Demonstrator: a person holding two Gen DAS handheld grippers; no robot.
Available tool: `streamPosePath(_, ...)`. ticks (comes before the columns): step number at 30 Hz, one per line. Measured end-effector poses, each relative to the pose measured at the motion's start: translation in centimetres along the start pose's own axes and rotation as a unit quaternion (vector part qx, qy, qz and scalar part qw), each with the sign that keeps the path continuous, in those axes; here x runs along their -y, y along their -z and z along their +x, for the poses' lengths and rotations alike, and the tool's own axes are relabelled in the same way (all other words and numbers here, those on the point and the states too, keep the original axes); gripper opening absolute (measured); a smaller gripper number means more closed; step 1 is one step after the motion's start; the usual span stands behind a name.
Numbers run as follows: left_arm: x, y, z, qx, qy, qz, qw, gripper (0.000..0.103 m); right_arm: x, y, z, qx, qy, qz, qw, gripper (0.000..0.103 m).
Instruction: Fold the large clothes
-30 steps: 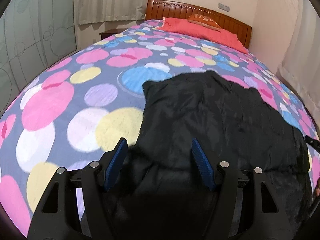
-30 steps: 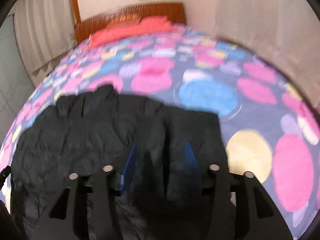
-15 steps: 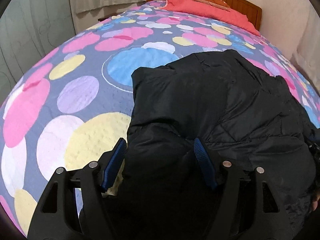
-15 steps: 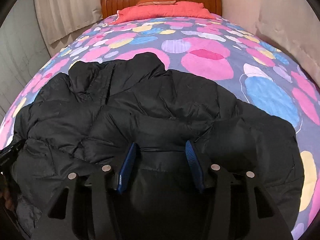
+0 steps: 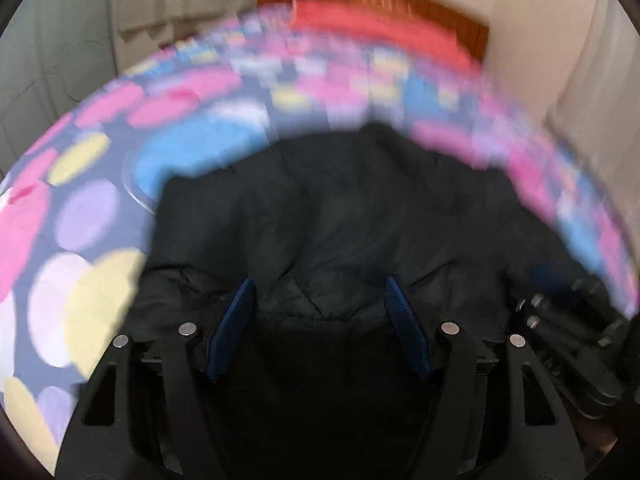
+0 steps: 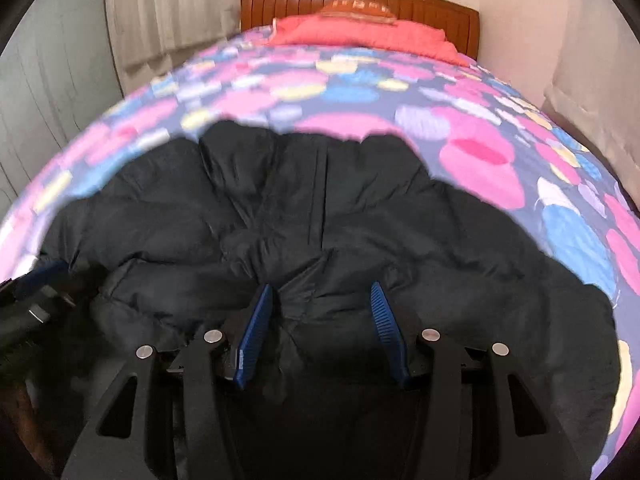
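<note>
Here the black padded jacket (image 6: 320, 220) lies spread across the polka-dot bedspread (image 6: 472, 152), its near edge bunched under both tools. The left gripper (image 5: 320, 292) hangs over that edge with its 2 blue fingers (image 5: 234, 320) spread wide, gripping nothing. The right gripper (image 6: 320, 300) is likewise released, quilted fabric puffing up between its fingers (image 6: 256, 324).

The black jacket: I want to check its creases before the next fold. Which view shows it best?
The right wrist view: the black jacket is fairly sharp there, with its centre seam and puffy folds readable across most of the frame. The left wrist view shows the same jacket motion-blurred, with little crease detail.
</note>
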State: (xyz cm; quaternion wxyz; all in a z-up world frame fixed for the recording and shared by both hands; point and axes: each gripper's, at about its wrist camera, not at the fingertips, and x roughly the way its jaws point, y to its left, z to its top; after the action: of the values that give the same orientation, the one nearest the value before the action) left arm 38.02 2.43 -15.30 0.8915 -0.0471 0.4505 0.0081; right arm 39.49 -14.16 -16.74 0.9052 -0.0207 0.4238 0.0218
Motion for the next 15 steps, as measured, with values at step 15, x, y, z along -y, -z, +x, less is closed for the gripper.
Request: streamPosePath(15, -3.9, 3.4, -3.5, 0.029, -0.016, -0.01, 0.9994, 0.069, 7.9, 5.2, -6.2, 0.006, 0.043, 0.057, 0.997, 0.052)
